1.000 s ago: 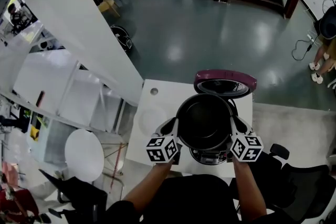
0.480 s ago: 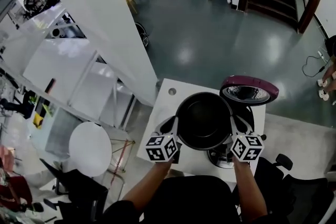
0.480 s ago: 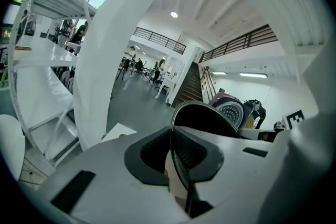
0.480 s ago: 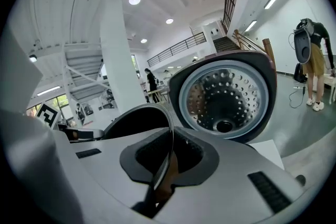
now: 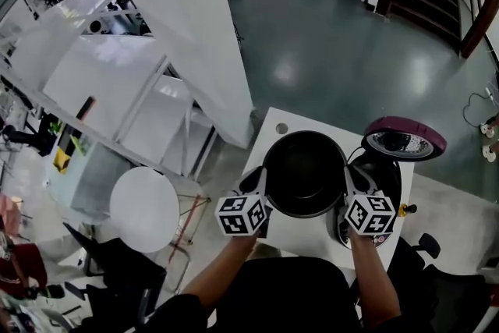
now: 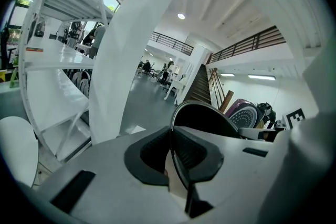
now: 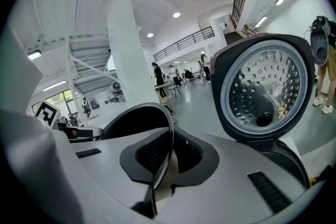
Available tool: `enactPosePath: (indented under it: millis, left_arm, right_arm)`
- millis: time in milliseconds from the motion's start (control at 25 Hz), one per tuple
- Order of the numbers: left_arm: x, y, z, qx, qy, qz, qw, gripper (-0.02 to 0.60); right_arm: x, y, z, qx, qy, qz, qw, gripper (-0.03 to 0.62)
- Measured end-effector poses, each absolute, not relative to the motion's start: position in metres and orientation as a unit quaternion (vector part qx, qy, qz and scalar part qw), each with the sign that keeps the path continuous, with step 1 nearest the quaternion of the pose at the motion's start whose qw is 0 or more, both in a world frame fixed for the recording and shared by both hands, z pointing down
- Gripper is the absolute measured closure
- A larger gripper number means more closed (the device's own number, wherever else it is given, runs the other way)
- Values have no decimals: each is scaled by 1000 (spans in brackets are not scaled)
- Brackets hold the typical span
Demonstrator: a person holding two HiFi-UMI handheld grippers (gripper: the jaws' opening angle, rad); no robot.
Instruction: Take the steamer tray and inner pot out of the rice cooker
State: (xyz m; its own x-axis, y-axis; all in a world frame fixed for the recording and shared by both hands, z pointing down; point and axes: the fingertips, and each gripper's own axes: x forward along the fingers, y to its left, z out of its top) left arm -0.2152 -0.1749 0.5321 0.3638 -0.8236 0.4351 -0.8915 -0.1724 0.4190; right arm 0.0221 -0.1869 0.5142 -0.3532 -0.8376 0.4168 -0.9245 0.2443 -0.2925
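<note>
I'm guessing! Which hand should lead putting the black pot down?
Both clamp the inner pot, but probably left: the left gripper is nearest free table; the right gripper is over the rice cooker.

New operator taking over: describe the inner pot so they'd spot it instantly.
Find the small white table; left of the rice cooker with its raised purple lid hangs a round, empty black inner pot. It alone is clamped at its rim by the left gripper and right gripper.
</note>
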Motion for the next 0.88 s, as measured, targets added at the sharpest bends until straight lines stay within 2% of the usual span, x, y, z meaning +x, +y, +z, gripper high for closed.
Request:
enactPosePath:
  millis: [480, 880]
  left_arm:
    - [-285, -186, 560, 752, -564, 64, 335, 561]
    - [-306, -203, 605, 747, -552, 85, 361, 561]
  right_arm:
    - [-48, -203, 544, 549, -785, 271, 99, 577]
    - [-69, -217, 590, 554, -769, 292, 127, 577]
